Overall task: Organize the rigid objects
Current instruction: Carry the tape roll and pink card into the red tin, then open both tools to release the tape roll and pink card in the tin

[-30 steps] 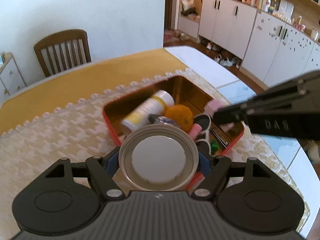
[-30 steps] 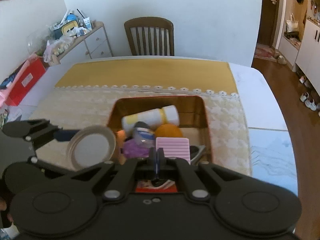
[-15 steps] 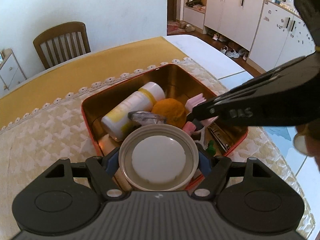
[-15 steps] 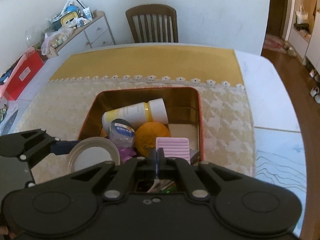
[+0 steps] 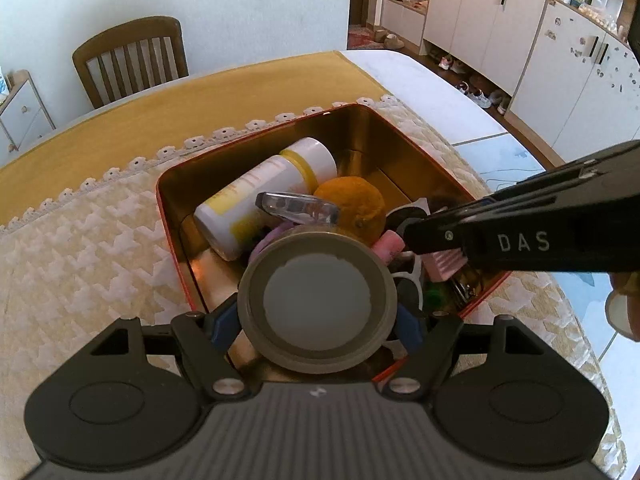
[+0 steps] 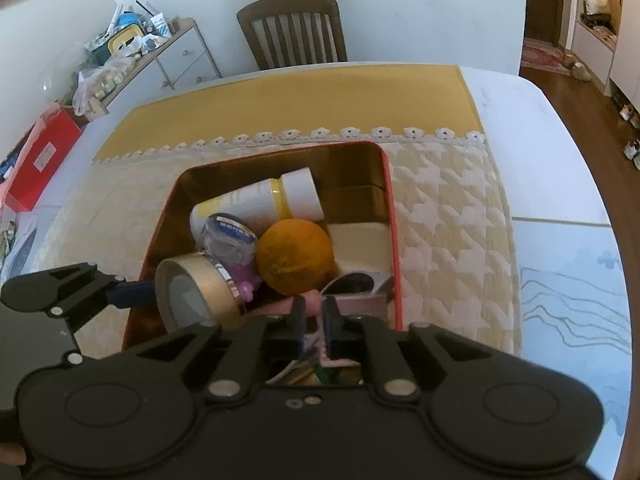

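Setting: dining table under a yellow and cream cloth, wooden chair behind, white cupboards off to the side.
Container: red tin with a gold inside, crowded with a white bottle, an orange and small clutter.
Left tongs: clenched across a round tan lid, held low over the tin's near corner.
Right tongs: jaws have just been parting, with a pink ridged piece between them, down among the clutter.
Risk: the lid, let go over the heap, could land tilted on the bottle or orange and slide; the pink piece may wedge upright.
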`<move>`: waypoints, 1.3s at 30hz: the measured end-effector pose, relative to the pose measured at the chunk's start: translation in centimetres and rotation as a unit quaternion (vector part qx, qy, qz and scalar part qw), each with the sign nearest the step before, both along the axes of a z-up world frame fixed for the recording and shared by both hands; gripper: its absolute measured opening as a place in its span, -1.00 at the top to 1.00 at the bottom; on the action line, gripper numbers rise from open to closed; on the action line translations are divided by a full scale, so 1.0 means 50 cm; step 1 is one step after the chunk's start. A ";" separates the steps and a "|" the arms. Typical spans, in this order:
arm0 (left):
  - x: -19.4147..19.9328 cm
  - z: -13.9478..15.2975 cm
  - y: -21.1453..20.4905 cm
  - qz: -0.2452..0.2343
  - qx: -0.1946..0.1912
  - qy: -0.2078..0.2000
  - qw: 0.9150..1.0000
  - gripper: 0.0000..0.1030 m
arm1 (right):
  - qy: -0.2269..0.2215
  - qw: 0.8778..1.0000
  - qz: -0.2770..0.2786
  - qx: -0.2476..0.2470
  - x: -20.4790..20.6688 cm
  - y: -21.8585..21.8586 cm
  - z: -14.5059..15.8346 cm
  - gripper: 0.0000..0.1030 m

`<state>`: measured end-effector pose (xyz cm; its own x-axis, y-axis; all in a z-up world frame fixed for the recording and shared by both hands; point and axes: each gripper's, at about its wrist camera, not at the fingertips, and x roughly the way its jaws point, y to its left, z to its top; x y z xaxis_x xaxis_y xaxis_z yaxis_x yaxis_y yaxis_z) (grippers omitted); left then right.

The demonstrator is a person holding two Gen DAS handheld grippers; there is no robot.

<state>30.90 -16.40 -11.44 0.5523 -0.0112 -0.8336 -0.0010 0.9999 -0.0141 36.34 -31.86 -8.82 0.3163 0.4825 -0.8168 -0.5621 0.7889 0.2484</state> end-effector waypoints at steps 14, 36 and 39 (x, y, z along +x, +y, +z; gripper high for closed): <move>-0.035 0.039 0.012 0.010 -0.022 -0.031 0.999 -0.50 | -0.043 0.998 -0.007 0.035 -0.054 -0.035 0.050 0.27; -0.165 0.141 0.045 -0.002 -0.042 -0.116 0.992 -0.58 | -0.119 0.989 -0.053 0.065 -0.187 -0.090 0.129 -0.52; -0.186 0.151 0.050 -0.002 -0.040 -0.124 0.992 -0.58 | -0.136 0.987 -0.055 0.072 -0.212 -0.092 0.140 -0.76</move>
